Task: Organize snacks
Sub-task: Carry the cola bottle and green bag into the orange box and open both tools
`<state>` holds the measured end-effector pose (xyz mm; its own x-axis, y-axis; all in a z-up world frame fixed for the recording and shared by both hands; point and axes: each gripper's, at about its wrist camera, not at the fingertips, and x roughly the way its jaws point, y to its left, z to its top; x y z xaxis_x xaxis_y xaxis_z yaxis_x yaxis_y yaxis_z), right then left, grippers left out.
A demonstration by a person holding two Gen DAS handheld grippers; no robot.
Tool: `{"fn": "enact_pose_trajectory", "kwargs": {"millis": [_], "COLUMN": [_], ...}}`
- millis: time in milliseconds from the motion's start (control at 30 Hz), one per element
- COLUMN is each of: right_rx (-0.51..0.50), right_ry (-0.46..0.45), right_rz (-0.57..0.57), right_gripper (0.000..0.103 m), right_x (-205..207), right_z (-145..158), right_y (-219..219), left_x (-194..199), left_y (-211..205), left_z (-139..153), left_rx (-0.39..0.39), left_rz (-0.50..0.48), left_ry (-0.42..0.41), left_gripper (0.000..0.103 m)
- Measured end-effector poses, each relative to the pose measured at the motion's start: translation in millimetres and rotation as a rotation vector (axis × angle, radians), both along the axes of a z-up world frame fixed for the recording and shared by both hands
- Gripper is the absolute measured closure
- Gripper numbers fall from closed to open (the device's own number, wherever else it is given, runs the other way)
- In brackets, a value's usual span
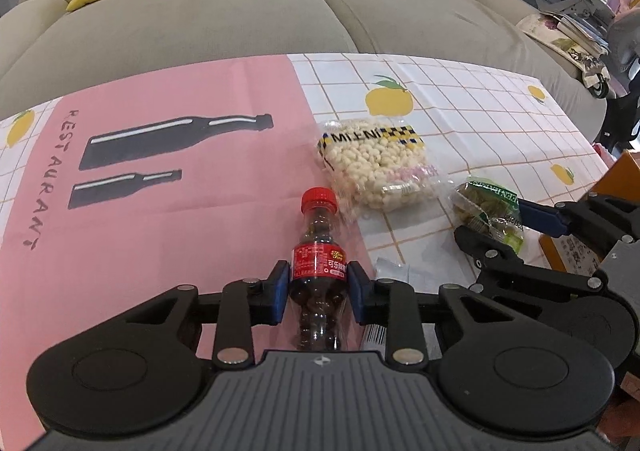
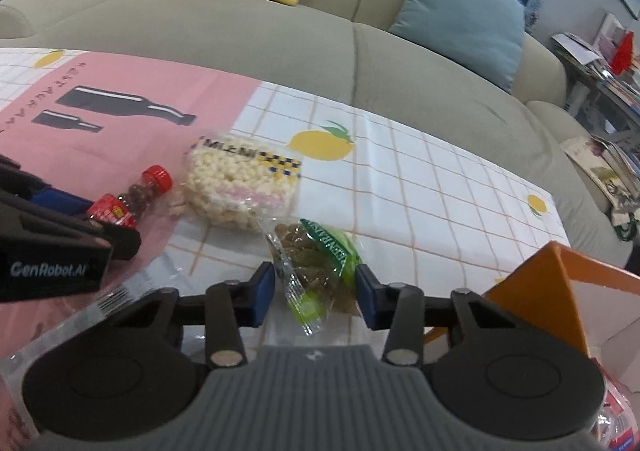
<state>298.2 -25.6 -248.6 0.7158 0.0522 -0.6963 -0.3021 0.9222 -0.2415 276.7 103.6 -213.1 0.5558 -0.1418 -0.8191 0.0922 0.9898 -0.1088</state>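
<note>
Two tongs (image 1: pixel 319 291) (image 2: pixel 316 293) over tablecloth (image 1: pixel 160 231): left grips bottle (image 1: pixel 318 263), right probably touching green packet (image 2: pixel 320 255).

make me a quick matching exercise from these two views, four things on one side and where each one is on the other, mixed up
Things:
1. cola-shaped bottle
2. green snack packet
3. puffed snack bag
4. orange box

Places:
A. at the right edge of the table, beside the right gripper
B. lying on the checked cloth beyond the other two snacks, no gripper around it
C. clamped between the blue pads of the left gripper
D. between the right gripper's pads, which have not closed on it

Pairs: 1-C, 2-D, 3-B, 4-A
</note>
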Motion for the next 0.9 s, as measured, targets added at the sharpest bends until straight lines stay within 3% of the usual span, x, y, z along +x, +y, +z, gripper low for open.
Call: {"fn": "enact_pose_trajectory", "kwargs": {"millis": [267,433,700,900], "right_rx": [0.023,0.047,0.08,0.117], "right_ry": [0.008,0.035,0.101,0.154], "right_rz": [0.052,0.037,0.053,0.043], "right_gripper": [0.064,0.065,0.069,0.071], "right_x": [-34.4,-58.2,-105.1,-133.6], "right_z": [1.9,5.2,12.4,27.2], "right_y": [2.6,-1.4,-10.7,-21.8], "left_x": [-39.1,-70.9,-119.7,-153.9], "left_y": [5.5,3.9,7.9,2.9], "left_z": [1.1,2.6,8.3,36.5], "left_rx": [0.013,0.083,0.049,0.029], "left_rz": [0.007,0.027,0.118,0.126], "left_ry": [-0.003,-0.008,0.035,0.015], "left_gripper": [0.069,0.069,0.07,0.07]}}
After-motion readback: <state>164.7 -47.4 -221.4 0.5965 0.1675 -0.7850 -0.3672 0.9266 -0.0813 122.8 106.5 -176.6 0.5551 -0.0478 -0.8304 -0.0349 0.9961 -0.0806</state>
